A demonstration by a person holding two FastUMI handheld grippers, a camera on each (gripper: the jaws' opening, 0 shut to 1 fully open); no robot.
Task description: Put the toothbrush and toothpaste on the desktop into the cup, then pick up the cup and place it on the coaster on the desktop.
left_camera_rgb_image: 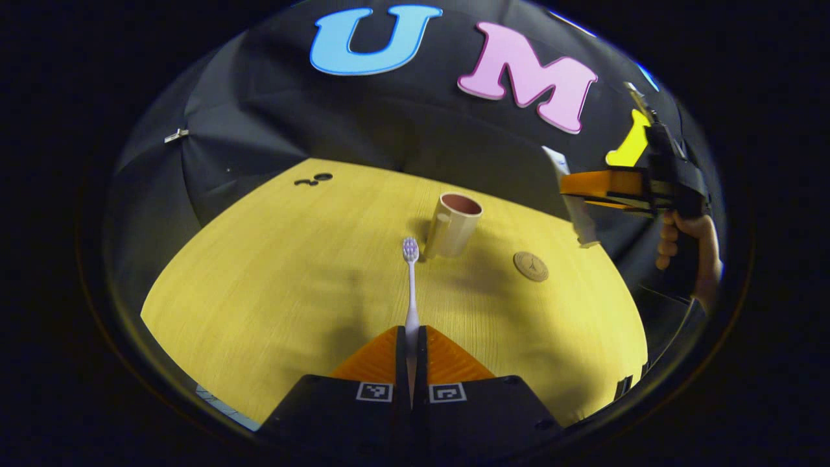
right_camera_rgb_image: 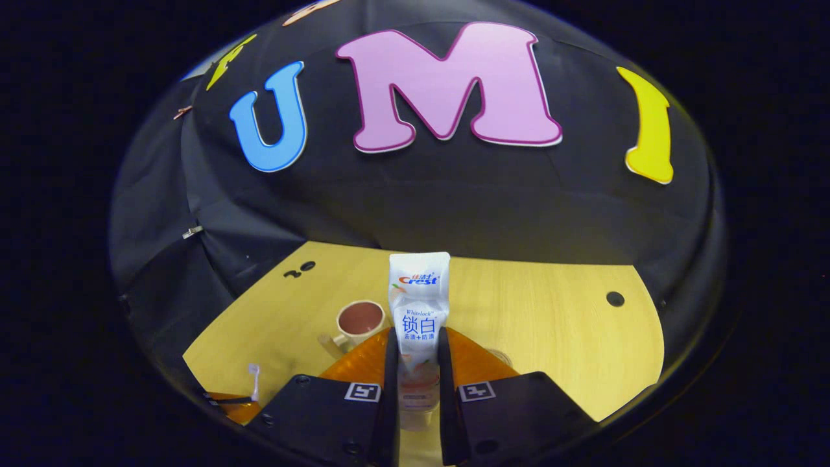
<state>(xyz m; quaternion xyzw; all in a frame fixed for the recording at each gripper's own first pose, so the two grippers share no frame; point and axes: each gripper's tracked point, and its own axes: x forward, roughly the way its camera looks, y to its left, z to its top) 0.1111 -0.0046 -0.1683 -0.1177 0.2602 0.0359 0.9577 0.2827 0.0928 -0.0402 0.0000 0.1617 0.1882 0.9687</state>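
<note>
- Left tool (left_camera_rgb_image: 412,337): my fingers are clamped on the handle of the toothbrush (left_camera_rgb_image: 410,285), which sticks straight out ahead, bristle head forward, lifted off the worktop (left_camera_rgb_image: 272,279) and aimed toward the cup (left_camera_rgb_image: 454,227).
- Cup: upright on the worktop, mouth open, nothing visible inside. Judged state: both items are picked up, neither is in the cup.
- Coaster (left_camera_rgb_image: 531,266): flat on the worktop to the right of the cup, near it but apart, bare.
- Right tool (right_camera_rgb_image: 415,363): my fingers are pressed on the lower body of the toothpaste (right_camera_rgb_image: 418,305), tube upright and held above the worktop; the cup (right_camera_rgb_image: 360,321) sits below and to the left of it.
- Left to do: drop brush and paste into the cup, then lift the cup onto the coaster.
- Surroundings: small dark fittings (left_camera_rgb_image: 313,179) at the far left of the worktop, well clear. Nothing blocks the path to the cup; my own two tools converging on one narrow mouth looks like the main risk, so I'd go one at a time.
</note>
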